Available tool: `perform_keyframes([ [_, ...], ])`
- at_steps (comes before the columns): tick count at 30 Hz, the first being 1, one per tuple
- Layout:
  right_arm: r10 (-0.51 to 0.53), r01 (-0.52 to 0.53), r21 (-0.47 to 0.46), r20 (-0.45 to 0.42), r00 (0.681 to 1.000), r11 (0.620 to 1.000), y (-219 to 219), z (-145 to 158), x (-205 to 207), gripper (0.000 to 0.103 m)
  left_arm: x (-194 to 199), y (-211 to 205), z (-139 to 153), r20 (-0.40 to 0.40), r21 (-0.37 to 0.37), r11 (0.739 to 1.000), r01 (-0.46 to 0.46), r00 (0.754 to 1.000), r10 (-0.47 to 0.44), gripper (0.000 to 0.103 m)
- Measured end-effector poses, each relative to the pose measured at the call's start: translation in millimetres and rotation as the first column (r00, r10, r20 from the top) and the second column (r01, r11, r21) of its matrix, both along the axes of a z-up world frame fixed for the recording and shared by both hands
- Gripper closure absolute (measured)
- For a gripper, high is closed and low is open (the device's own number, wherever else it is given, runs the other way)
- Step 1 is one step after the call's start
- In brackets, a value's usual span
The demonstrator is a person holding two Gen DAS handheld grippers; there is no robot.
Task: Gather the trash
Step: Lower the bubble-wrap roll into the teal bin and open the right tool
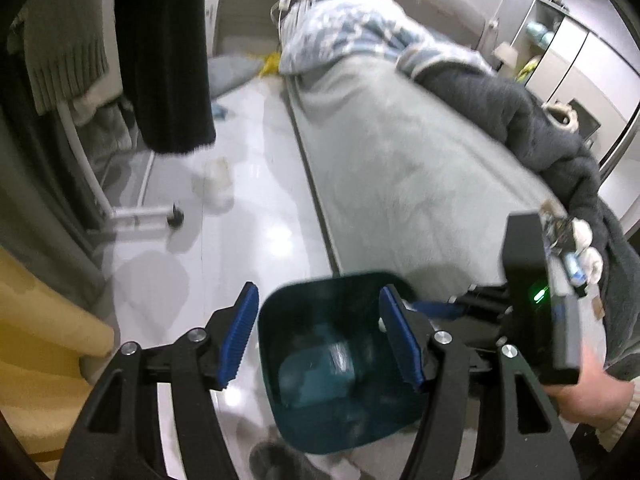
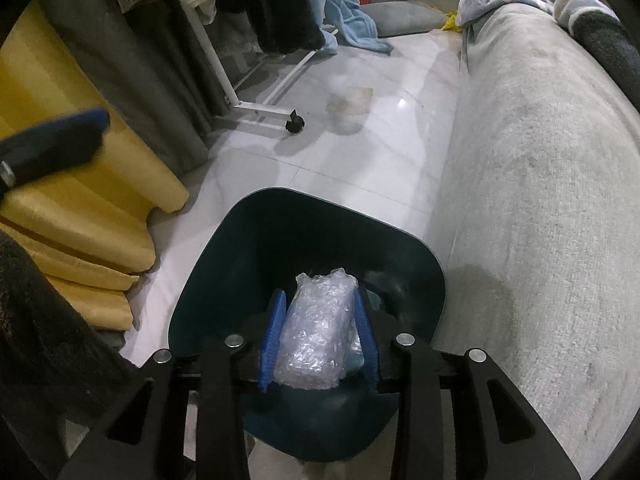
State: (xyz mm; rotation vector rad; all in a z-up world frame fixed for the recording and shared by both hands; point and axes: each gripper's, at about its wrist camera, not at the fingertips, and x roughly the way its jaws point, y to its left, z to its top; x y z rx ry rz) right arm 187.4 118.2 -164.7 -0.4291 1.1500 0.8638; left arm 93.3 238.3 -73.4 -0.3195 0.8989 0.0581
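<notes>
A dark teal trash bin (image 1: 344, 364) stands on the white floor beside the bed; it also shows in the right wrist view (image 2: 240, 280). My left gripper (image 1: 320, 340) is open and empty, its blue fingers spread over the bin's mouth. My right gripper (image 2: 318, 340) is shut on a wad of clear bubble wrap (image 2: 316, 340) and holds it over the bin's opening. A crumpled white wrapper (image 1: 214, 184) lies on the floor farther off, seen also in the right wrist view (image 2: 352, 102).
A grey-covered bed (image 2: 540, 200) runs along the right, with a dark blanket (image 1: 540, 128) and a blue patterned quilt (image 1: 352, 32). A white clothes rack (image 2: 256, 108) with hanging clothes stands at the left. Yellow cushions (image 2: 80, 208) are stacked at the near left.
</notes>
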Motion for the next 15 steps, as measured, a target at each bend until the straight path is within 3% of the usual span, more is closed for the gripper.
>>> perform_keyframes([
  [2,-0.002,0.002,-0.003,0.017,1.0,1.0,-1.0,2.7,-2.4,0.047,-2.9,-2.6,14.4,0.056,0.019,1.0,0.0,0.998,-0.001,0.034],
  [9,-0.027,0.028,-0.013,0.072,0.997,1.0,-13.4,13.3,-8.2,0.038,-13.4,-18.4,53.6,0.207,0.076,0.997,0.021,0.978,-0.036,0.032],
  [15,-0.104,0.1,0.048,0.107,0.989,0.994,-40.3,36.7,-13.9,0.027,-22.4,-34.5,84.0,0.31,0.093,0.995,0.039,0.948,-0.066,0.028],
])
